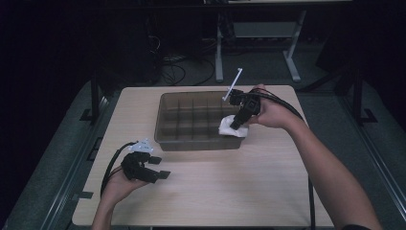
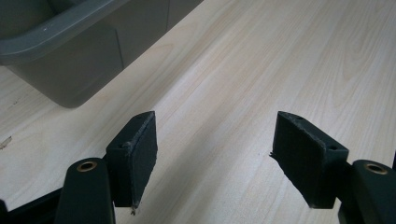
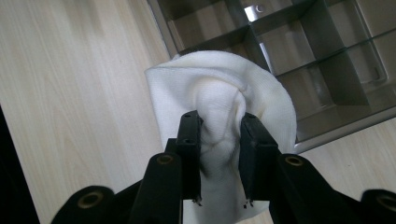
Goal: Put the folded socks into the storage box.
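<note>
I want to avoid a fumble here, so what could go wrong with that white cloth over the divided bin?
The right gripper pinches only a bunched fold of the white cloth, so it might slip free. The cloth hangs over the near right corner of the divided bin, partly outside its rim, so a drop could land on the table. It may also drape across the dividers rather than settle into one compartment.

Black claws [image 1: 160, 167], brass rivets, trailing black cables.
</note>
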